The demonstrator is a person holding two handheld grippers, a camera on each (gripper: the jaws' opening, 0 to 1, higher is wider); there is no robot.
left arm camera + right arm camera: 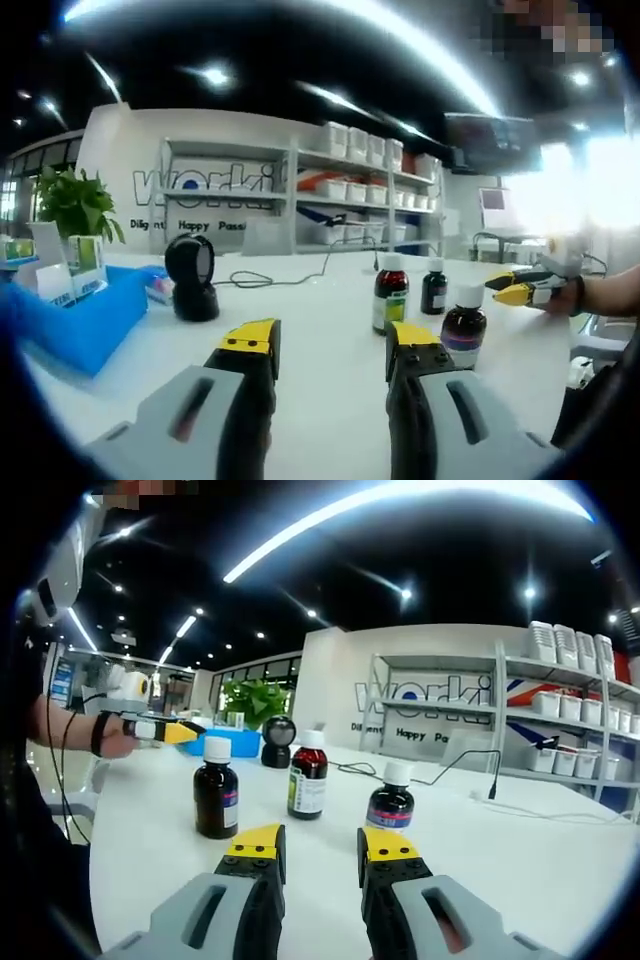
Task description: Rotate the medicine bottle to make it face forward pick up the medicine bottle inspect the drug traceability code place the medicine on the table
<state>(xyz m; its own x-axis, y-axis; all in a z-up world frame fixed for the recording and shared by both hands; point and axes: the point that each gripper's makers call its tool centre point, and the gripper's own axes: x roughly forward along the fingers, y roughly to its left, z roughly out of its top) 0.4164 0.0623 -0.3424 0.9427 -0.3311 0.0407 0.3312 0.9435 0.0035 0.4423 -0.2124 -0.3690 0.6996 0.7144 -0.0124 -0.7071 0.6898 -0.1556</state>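
Note:
Three dark medicine bottles with white caps stand upright on the white table. In the left gripper view they are a green-labelled bottle, a small one behind it and a purple-labelled one next to my right jaw. My left gripper is open with nothing between its jaws. The right gripper shows at the right, held by a hand. In the right gripper view the bottles stand just beyond my open right gripper. The left gripper is at far left.
A black barcode scanner stands on the table, its cable trailing toward the shelves. A blue bin with boxes and a potted plant sit at the left. The scanner sits behind the bottles.

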